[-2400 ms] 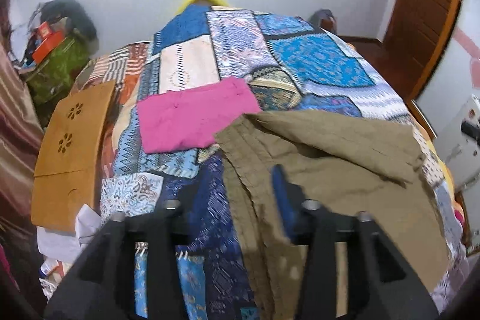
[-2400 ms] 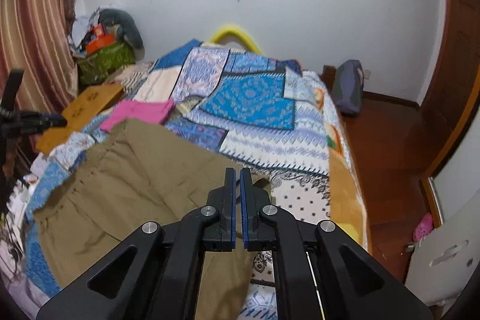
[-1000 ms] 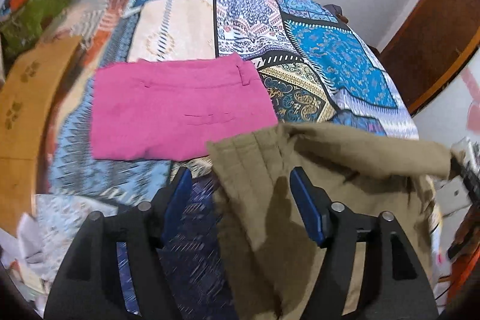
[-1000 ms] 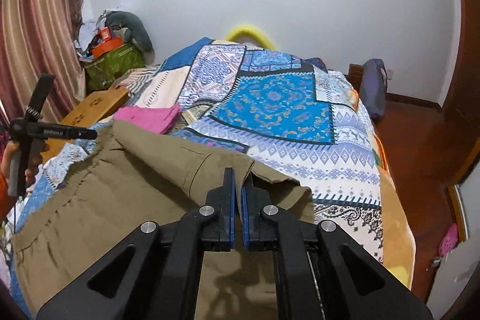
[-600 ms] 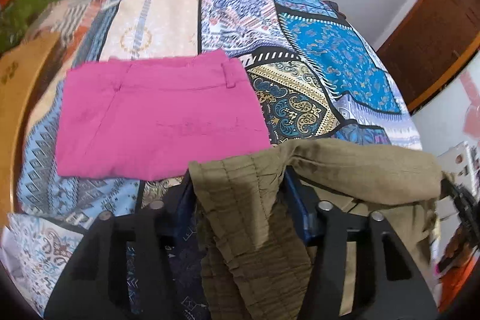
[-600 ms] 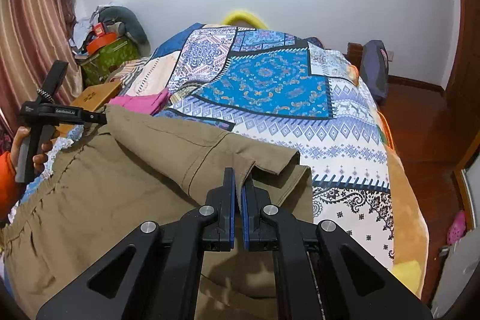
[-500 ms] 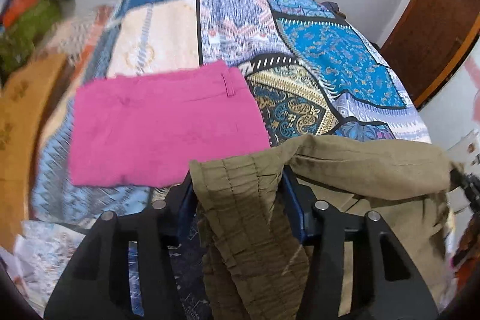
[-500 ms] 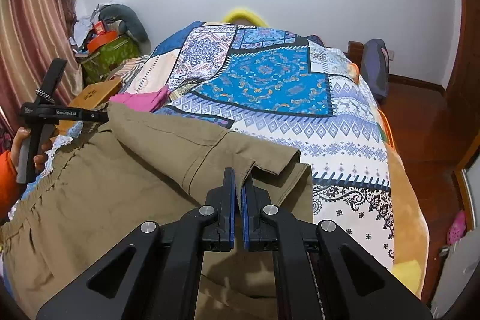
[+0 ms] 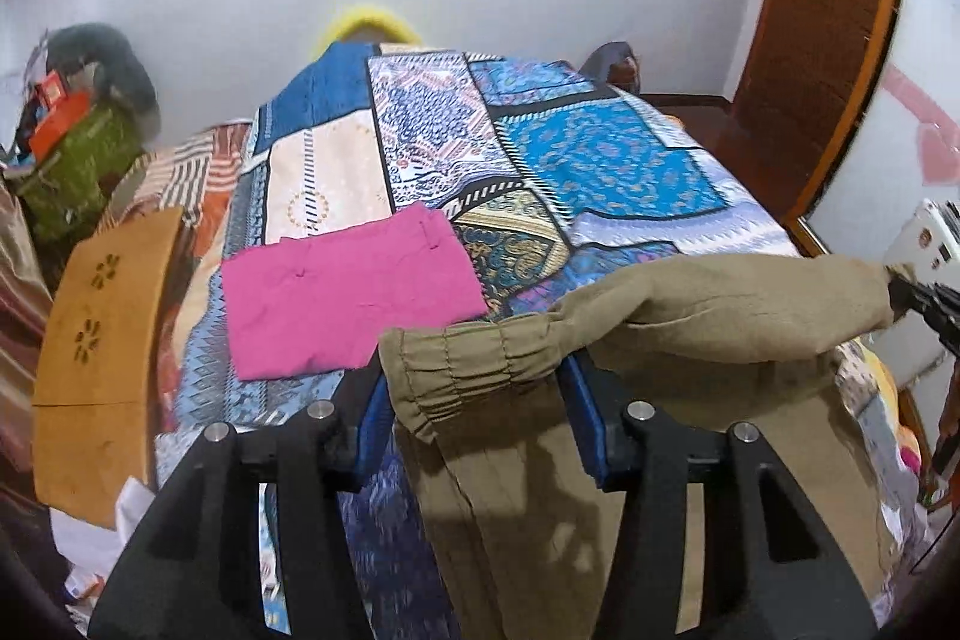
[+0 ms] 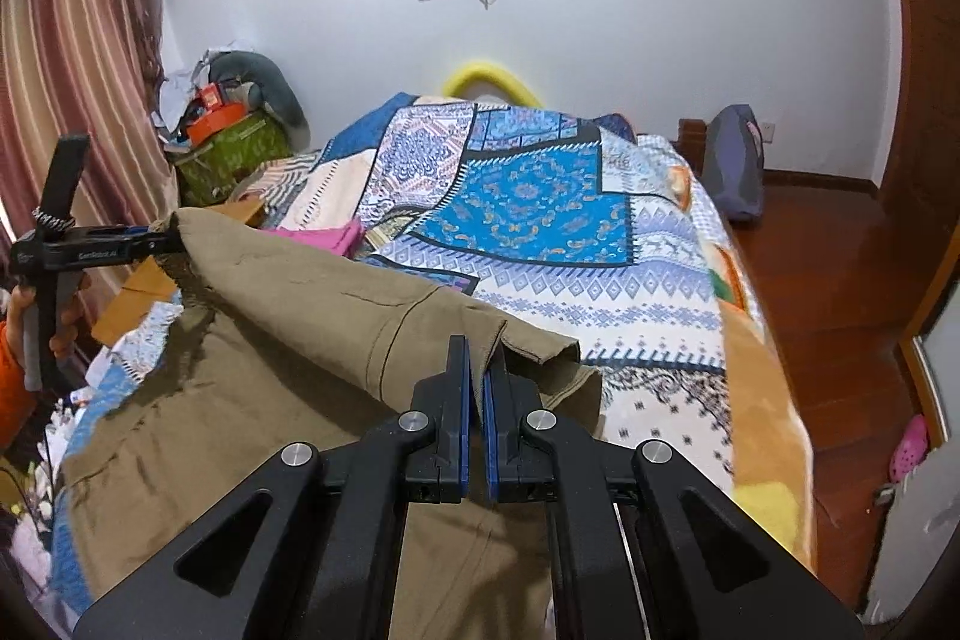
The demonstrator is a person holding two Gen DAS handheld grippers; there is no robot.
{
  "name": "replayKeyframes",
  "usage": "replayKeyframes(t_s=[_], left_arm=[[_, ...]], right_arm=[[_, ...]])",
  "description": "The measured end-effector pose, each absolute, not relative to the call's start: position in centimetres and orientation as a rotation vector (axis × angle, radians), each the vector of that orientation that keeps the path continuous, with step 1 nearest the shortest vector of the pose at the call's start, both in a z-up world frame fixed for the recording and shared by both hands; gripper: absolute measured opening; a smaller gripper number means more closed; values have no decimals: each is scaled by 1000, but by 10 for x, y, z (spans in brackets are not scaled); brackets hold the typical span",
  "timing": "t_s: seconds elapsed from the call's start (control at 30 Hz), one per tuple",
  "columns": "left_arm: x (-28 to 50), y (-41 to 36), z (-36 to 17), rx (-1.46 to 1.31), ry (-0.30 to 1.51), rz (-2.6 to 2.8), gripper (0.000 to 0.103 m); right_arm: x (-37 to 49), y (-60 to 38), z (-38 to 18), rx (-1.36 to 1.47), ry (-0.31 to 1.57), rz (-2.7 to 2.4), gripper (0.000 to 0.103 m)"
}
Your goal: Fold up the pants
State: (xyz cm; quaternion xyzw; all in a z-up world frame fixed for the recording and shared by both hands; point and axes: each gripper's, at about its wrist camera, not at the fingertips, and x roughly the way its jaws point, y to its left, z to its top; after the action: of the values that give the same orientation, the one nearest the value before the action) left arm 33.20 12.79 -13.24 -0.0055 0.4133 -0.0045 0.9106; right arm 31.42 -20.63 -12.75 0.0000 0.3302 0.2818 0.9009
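A: Holding the pants (image 9: 708, 304) up between us, aren't we? Olive cloth, one edge raised off the bed (image 10: 540, 244), the rest sagging down onto the quilt.

B: Yes. Our left gripper (image 9: 474, 400) has the gathered elastic waistband bunched between its blue pads (image 9: 585, 418). The jaws stand wide, but the wad fills the gap, so we'd call that clenched on the pants.

A: And the right gripper (image 10: 474, 388)?

B: Jaws pressed nearly together with a thin layer of fabric pinched in the slit, at a hem corner that flops over just ahead of the tips. In the left view it shows at the far right end of the raised edge.

A: Why hold two ends apart like that?

B: We judge it keeps the edge stretched and straight, so the cloth hangs flat enough to be laid over in a clean fold. The edge droops slightly in the middle, so a little more tension may help.

A: What lies past the pants?

B: A pink garment (image 9: 348, 292) lies flat on the quilt, just beyond the waistband; it looks folded already. A wooden board (image 9: 96, 358) lies at the bed's left side.

A: So the fold itself?

B: Not yet made, by our reading; the cloth is only lifted.
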Motion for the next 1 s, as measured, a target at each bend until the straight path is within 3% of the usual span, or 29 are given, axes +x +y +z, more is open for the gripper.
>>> replayKeyframes(t_s=[0.33,1.0], left_arm=[[241,104,-113,17,833,-54,50],[141,83,-182,53,972,-56,50]], right_arm=[[246,-232,-112,24,674,578,3],[157,-251,-184,10,823,544,3]])
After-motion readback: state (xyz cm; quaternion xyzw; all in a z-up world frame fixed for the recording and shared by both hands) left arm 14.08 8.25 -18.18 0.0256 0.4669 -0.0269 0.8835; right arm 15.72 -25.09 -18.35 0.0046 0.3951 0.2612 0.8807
